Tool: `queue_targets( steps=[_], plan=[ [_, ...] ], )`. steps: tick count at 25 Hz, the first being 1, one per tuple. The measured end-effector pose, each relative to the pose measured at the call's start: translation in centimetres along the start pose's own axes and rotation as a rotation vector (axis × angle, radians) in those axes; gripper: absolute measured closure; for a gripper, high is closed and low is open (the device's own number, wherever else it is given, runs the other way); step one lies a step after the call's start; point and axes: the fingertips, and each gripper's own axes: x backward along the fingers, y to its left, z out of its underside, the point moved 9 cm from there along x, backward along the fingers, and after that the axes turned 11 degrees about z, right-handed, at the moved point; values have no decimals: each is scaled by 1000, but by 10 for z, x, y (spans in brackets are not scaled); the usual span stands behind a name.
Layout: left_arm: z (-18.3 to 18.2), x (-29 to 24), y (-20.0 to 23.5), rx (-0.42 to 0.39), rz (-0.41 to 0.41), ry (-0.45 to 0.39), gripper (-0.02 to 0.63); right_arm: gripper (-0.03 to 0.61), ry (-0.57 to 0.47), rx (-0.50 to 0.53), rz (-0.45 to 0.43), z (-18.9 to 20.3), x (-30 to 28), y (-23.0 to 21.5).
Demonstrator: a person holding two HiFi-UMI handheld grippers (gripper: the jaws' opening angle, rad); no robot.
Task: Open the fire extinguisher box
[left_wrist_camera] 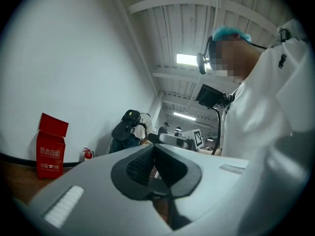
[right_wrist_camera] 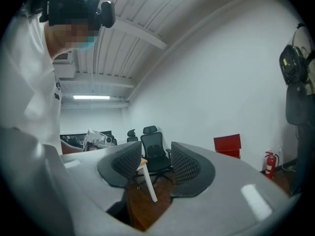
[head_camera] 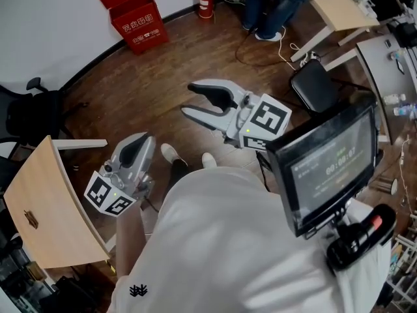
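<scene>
**Head view, near to far.** Person in white top (head_camera: 221, 240) is standing on dark wood floor (head_camera: 143, 96), holding one gripper in each hand in front of the body. A screen (head_camera: 326, 165) on a mount is sitting at the person's right.

**Left gripper** (head_camera: 143, 141) is sitting low and close to the body, marker cube nearest the person, tips pointing fwd. Its jaws are pressing together with the pads meeting at the tips, and nothing is showing btwn them.

**Right gripper** (head_camera: 189, 100) is reaching farther fwd, tips pointing away and to the left, roughly twd the wall. Its jaws are spreading wide and gripping nothing. Only a distant office chair (right_wrist_camera: 153, 154) and a bench leg are showing through the gap.

**Mid-ground.** A wooden bench (head_camera: 39, 207) is standing at the person's left, with the chair beyond it.

**Far ground.** The fire extinguisher box (head_camera: 138, 19), red, is standing on the floor against the white wall (head_camera: 58, 25). Its long axis is running vertically, its printed front is facing into the room, and its top flap is standing up. It is well apart from both grippers.

A fire extinguisher (head_camera: 206, 2) is standing upright by the same wall, to the box's right and not touching it. Farther right, another person's legs (head_camera: 267, 8) and a second bench (head_camera: 339, 8) are showing.
</scene>
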Motion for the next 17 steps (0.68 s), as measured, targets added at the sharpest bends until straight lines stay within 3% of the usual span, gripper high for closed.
queue_targets(
  steps=[7,17],
  plan=[
    [1,-11,-4,-6,31,18,617,388,-28,5,-24,-4,5,6],
    [3,-11,-2,5,35,18,617,391,9,14,-16,2,4,3]
  ],
)
